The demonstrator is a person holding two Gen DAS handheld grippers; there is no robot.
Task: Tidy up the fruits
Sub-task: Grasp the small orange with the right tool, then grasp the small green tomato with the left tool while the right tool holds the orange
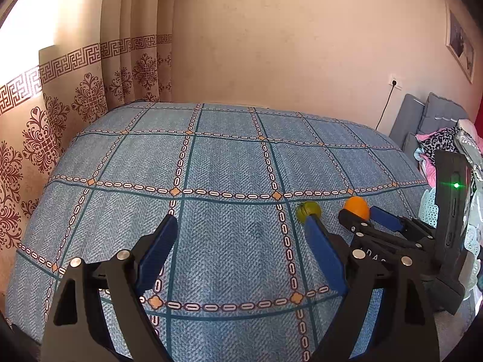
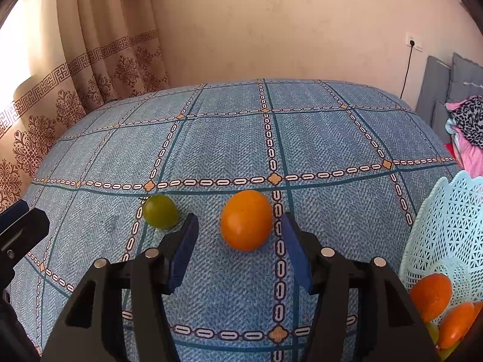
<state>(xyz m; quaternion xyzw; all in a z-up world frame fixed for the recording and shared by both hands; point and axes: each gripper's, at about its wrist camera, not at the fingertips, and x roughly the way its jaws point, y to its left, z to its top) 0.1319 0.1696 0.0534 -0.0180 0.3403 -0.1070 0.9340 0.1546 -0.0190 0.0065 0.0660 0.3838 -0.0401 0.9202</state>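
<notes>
Pale-blue lattice basket (image 2: 446,229) at right, holding oranges (image 2: 431,295). Loose orange (image 2: 246,220) on bed (image 2: 211,150) between open right tongs (image 2: 238,250); green fruit (image 2: 160,211) beside. Left tongs (image 1: 241,256) open, empty.

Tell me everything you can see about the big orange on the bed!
The orange is round, smooth and bright, with a tiny dark speck on its skin. It lies loose on the blue patterned bedspread, casting a small shadow. The open right gripper has a blue pad on each side of it, not visibly touching. A green fruit lies apart on its left; the pale blue basket stands to its right.
</notes>
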